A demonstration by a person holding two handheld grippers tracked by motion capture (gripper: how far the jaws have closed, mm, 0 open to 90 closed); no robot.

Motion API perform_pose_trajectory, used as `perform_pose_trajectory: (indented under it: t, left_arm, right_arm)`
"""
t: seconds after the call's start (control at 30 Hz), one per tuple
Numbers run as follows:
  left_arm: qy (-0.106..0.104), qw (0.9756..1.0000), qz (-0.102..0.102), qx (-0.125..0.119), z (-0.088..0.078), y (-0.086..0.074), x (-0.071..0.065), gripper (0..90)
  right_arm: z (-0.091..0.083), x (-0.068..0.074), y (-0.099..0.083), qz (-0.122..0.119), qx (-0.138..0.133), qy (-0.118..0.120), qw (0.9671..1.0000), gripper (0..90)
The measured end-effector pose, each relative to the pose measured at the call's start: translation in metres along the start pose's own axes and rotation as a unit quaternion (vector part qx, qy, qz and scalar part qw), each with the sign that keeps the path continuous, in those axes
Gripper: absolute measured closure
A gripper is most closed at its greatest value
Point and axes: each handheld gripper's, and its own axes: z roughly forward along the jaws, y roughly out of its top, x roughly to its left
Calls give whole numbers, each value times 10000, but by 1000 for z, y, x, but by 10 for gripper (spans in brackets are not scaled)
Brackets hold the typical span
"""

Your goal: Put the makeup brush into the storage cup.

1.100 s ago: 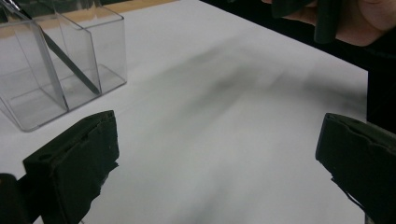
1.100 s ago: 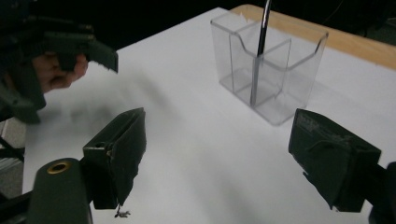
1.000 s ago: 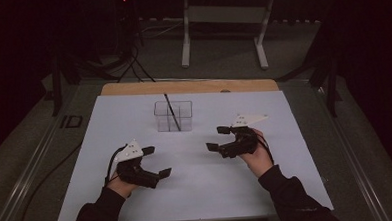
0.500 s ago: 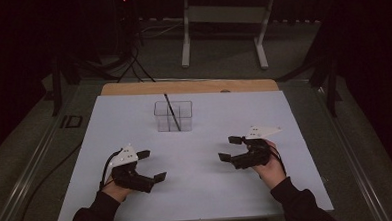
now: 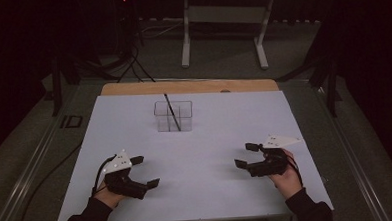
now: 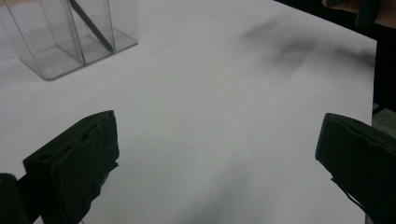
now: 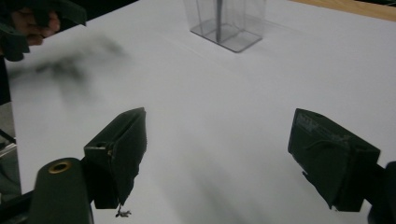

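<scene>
A clear plastic divided holder (image 5: 173,116) stands at the middle back of the white sheet (image 5: 205,140), with a thin black stick (image 5: 171,111) leaning in it. My left gripper (image 5: 146,170) rests low near the front left, jaws wide apart and empty. My right gripper (image 5: 244,155) sits near the front right, open and empty too. In the left gripper view the gripper (image 6: 217,158) faces bare sheet, with the holder (image 6: 70,37) and stick (image 6: 91,25) at upper left. In the right gripper view the gripper (image 7: 219,144) faces the holder (image 7: 229,21) far ahead.
A wooden table edge (image 5: 188,87) runs behind the sheet. Beyond it on the dark floor stand a white frame (image 5: 225,24) and cables (image 5: 132,63). The other hand shows at the top right of the left gripper view (image 6: 359,7) and the top left of the right gripper view (image 7: 32,23).
The right gripper has drawn back toward the near edge and out to the right. The left gripper has slid a little nearer the front edge. Both stayed open; the holder has not moved.
</scene>
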Motion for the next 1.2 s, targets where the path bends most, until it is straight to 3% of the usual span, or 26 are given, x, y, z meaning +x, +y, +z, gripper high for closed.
perform_pose_trajectory:
  t: [0.17,0.47,0.7,0.87,1.1,1.2]
  left_arm:
    - [4,10000,-47,-10,-4,-5,2,7]
    - [20,10000,-64,-17,-10,-11,4,7]
    - [18,9999,-41,97,-14,-18,6,7]
    - [24,10000,6,79,-17,-23,7,7]
    - [-63,10000,-26,40,-16,-27,8,7]
    - [-103,9999,-36,-20,-17,-29,9,7]
  right_arm:
    - [-10,-5,-11,115,-19,-69,9999,194]
    - [-24,-5,-27,81,10,-173,9998,195]
    - [-33,-6,-41,218,46,-142,9997,185]
    - [-35,-8,-45,174,83,-112,9998,178]
    - [-42,-7,-55,-16,-65,-178,9998,179]
    - [-44,-8,-57,57,-34,-140,9999,179]
